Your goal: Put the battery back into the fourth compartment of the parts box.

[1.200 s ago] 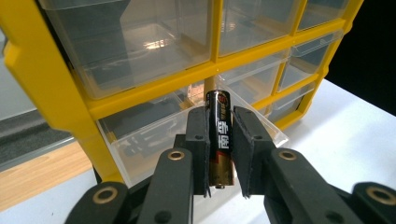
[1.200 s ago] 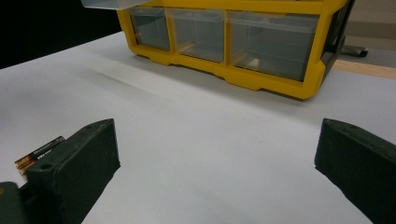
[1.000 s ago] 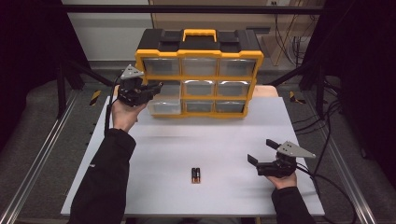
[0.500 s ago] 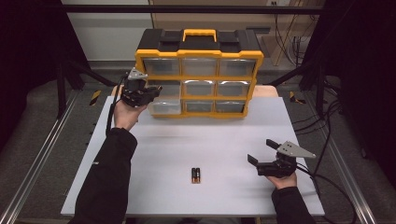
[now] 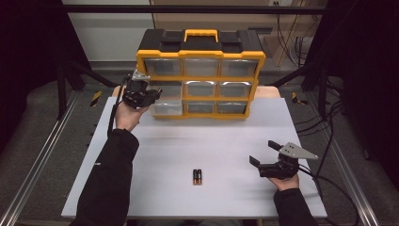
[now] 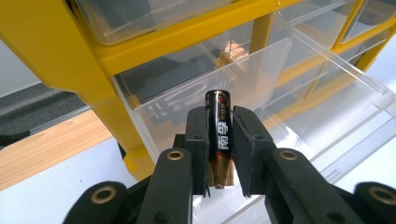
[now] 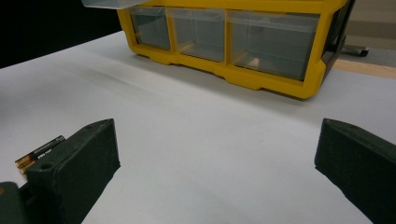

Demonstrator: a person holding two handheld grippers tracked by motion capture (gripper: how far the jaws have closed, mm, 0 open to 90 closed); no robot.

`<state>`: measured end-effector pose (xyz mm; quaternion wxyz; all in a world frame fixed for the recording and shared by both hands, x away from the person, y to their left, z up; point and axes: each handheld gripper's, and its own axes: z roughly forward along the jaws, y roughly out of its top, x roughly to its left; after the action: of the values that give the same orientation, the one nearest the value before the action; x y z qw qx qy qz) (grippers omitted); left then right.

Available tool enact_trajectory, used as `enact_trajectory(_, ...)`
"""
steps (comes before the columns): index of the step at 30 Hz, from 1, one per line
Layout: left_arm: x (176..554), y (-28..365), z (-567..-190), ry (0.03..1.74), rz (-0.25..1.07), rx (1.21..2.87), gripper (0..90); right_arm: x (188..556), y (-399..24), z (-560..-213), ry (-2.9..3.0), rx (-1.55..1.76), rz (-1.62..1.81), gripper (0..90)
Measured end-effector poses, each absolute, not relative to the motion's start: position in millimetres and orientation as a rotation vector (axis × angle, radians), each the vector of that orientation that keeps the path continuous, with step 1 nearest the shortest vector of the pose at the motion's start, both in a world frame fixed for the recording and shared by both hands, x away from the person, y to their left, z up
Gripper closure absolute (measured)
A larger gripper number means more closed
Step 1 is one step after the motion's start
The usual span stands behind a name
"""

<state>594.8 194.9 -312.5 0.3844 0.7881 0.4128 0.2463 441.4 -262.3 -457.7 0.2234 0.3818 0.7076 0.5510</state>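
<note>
The left gripper (image 5: pixel 155 92), now shifted right toward the pulled-out clear drawer (image 5: pixel 165 108), is clenching one battery (image 6: pixel 220 133) above it, while two batteries (image 5: pixel 197 176) are waiting at lower centre near the released right gripper (image 5: pixel 264 152).

- A lab or test workshop, set up for recording, not a home.
- The white table (image 5: pixel 141 155) stands inside a dark metal frame (image 5: pixel 197 8), with black curtains hanging to either side of the table.
- Cables (image 5: pixel 336 117) trail over the grey floor right of the table; more hang behind it.
- Hazard tape (image 5: pixel 95 98) marks the floor left of the table.
- A yellow parts organiser (image 5: pixel 200 75) sits at the table's far edge.
</note>
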Motion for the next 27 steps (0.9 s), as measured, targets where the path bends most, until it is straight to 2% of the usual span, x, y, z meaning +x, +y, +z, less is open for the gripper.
enact_trajectory(11,586.9,196.0,-307.3,1.027,0.654,1.958,68.8,441.2,-262.7,-457.4,1.949,1.055,1.525,0.2)
enact_trajectory(15,578.5,199.9,-303.5,1.009,0.64,1.915,55.3,441.2,-262.9,-457.3,1.948,1.054,1.524,0.2)
enact_trajectory(25,539.1,215.5,-299.7,0.895,0.591,1.774,33.3,440.8,-263.8,-456.3,1.94,1.055,1.528,0.2)
enact_trajectory(27,532.1,217.2,-301.8,0.874,0.561,1.757,25.5,440.7,-264.0,-456.2,1.941,1.058,1.529,0.2)
